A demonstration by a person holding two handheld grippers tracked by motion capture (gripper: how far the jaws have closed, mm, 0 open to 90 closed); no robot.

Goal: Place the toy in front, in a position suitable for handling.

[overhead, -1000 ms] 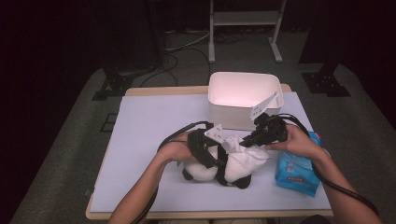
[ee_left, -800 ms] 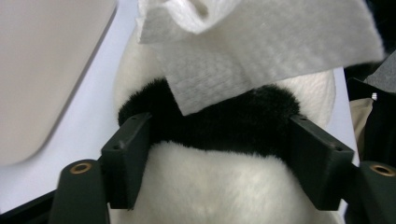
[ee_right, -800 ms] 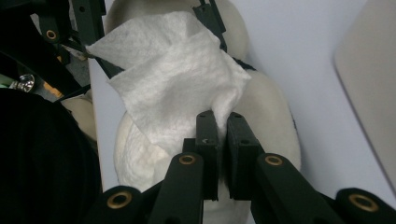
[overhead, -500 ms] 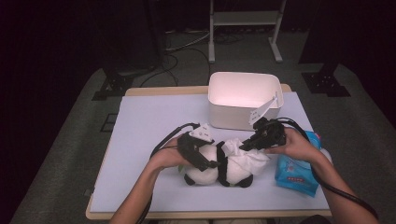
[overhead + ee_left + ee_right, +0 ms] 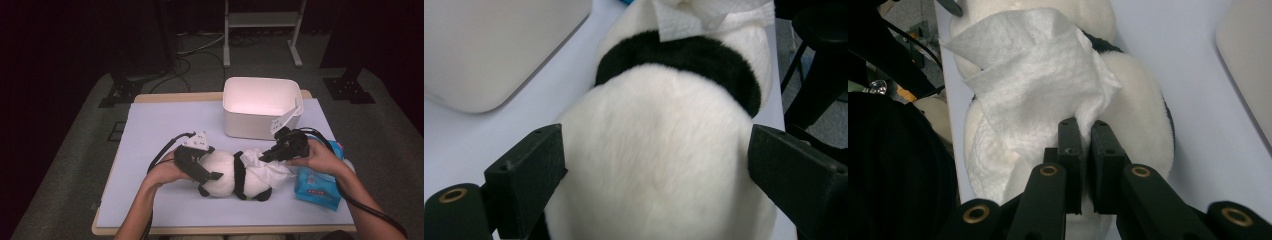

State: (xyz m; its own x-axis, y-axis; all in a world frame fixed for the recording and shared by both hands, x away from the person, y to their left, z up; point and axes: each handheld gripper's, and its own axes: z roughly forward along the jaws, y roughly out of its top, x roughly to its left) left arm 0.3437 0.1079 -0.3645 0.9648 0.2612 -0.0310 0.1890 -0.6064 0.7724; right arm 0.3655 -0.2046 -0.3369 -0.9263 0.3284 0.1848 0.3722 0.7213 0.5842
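A black-and-white panda plush (image 5: 225,175) lies on its side on the pale blue table top (image 5: 160,130). My left gripper (image 5: 210,168) is open, its jaws standing on either side of the panda's white body (image 5: 659,150). My right gripper (image 5: 267,155) is shut on a white wipe (image 5: 1033,75), which lies draped over the panda's head end (image 5: 1143,120). The wipe (image 5: 265,168) is crumpled against the fur. In the left gripper view the wipe (image 5: 714,15) lies past the panda's black band.
A white empty bin (image 5: 250,127) stands just behind the panda at the back right. A blue pack of wipes (image 5: 317,185) lies at the right by the right hand. The table's left half is bare.
My left gripper has slid leftwards along the panda's body. My right gripper has come down and a little towards the front with the wipe, pressing it onto the panda.
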